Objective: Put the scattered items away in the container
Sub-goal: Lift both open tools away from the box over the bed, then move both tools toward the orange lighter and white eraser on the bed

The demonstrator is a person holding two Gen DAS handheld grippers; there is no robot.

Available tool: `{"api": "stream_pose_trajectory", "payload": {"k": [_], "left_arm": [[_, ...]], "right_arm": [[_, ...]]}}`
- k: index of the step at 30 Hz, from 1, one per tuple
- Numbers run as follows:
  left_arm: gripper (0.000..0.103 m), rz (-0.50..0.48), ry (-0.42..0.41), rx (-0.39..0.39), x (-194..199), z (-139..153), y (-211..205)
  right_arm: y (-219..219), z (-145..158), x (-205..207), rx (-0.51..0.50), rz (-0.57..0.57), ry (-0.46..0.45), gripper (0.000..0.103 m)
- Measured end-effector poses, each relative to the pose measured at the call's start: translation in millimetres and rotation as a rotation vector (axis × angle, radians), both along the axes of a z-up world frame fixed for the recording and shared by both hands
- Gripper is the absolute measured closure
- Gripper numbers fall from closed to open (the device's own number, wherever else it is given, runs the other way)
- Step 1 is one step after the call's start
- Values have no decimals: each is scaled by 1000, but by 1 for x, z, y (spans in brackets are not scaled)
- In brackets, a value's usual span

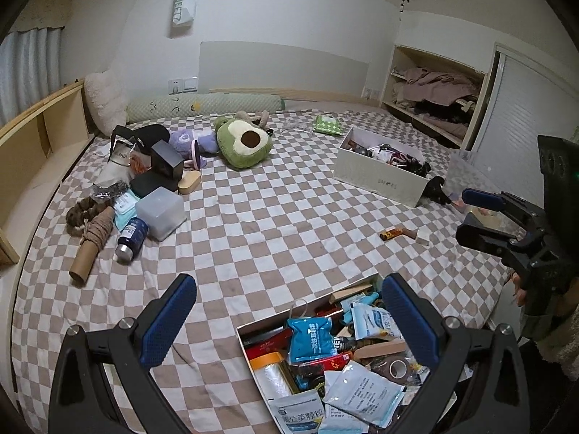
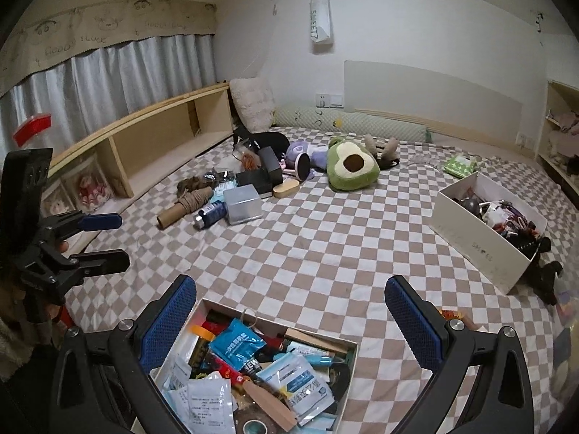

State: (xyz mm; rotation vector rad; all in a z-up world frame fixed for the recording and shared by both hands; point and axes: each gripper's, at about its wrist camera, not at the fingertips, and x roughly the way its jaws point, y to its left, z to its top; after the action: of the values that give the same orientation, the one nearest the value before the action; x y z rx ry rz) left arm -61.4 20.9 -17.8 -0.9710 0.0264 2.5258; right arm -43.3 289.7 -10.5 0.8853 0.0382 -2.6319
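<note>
Far left of the checkered bed [image 2: 325,253], a scattered pile: cardboard tube [image 2: 181,209] wrapped with brown cord, lying flat; dark blue bottle [image 2: 210,214] on its side just beside it; frosted plastic box [image 2: 243,204] next to the bottle; black box [image 2: 270,170] upright behind; tan oval case [image 2: 286,188] right of that; purple plush [image 2: 304,153] and avocado plush [image 2: 351,166] touching, further back; green patterned pack [image 2: 460,165] near the headboard side. Left gripper [image 1: 286,320] fingers spread wide, nothing between them, hanging over the near open box [image 1: 249,329]; that box is crammed with sachets, blue pouch [image 1: 310,336], tape roll [image 1: 397,369], wooden block. Right gripper [image 2: 289,320] also released and empty, over the same box's far edge. Small brown-orange item [image 1: 396,233] and a white block [image 1: 422,239] lie loose on the sheet, well apart from the pile. Right side: white shoe box [image 2: 481,242] full of dark clutter; black object [image 2: 548,278] touching its corner.
</note>
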Motion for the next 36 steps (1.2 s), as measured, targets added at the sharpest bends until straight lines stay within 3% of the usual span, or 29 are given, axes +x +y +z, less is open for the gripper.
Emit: {"api": "stream_pose_trajectory", "payload": {"k": [9,14,25,36], "left_arm": [[0,15,16,19,-9,5,9],[0,15,26,23,-17,7,17],[0,-39,5,-4,-47,10,52],[1,-144,-100,-54,-80,-19,130]], "right_arm": [[13,8,2,-28,-30,79,0],[13,12,4,10,-31,134,0],[64,6,-27,-6,-134,42,0],[108,-28,-48,49,-268,-74,0]]}}
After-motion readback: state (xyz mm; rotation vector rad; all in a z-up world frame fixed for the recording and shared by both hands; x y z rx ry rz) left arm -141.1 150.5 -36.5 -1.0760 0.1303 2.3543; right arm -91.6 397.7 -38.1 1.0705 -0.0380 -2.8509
